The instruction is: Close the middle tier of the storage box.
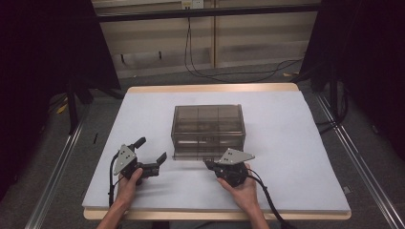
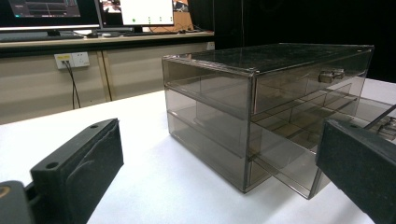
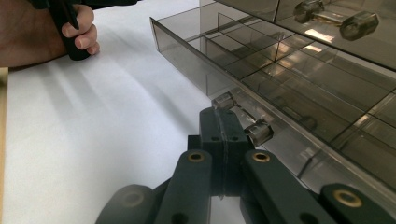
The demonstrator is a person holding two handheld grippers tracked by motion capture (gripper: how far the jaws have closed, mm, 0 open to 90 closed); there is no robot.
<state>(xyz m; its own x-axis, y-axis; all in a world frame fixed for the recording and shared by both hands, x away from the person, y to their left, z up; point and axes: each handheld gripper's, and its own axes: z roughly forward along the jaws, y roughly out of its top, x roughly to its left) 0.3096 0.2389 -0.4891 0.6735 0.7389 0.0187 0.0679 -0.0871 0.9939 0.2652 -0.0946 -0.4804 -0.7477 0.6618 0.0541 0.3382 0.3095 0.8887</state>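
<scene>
A smoky clear box of drawers (image 1: pixel 208 124) stands in the middle of the white table. Its bottom drawer (image 2: pixel 289 158) is pulled out a little, and its divided compartments (image 3: pixel 261 60) look empty. My right gripper (image 1: pixel 208 164) is shut, and its closed tips (image 3: pixel 223 116) sit right at the clear handle (image 3: pixel 258 132) on that drawer's front. I see nothing between the pads. My left gripper (image 1: pixel 152 149) rests on the table left of the box, open with nothing between its jaws. It faces the box's corner (image 2: pixel 252 74).
The white table top (image 1: pixel 296 143) has a wooden rim. The upper drawer has its own clear handle (image 2: pixel 331 74). Cables lie on the floor behind the table (image 1: pixel 229 74). Metal rails run along both sides (image 1: pixel 57 167). Monitors stand on a far desk (image 2: pixel 93 14).
</scene>
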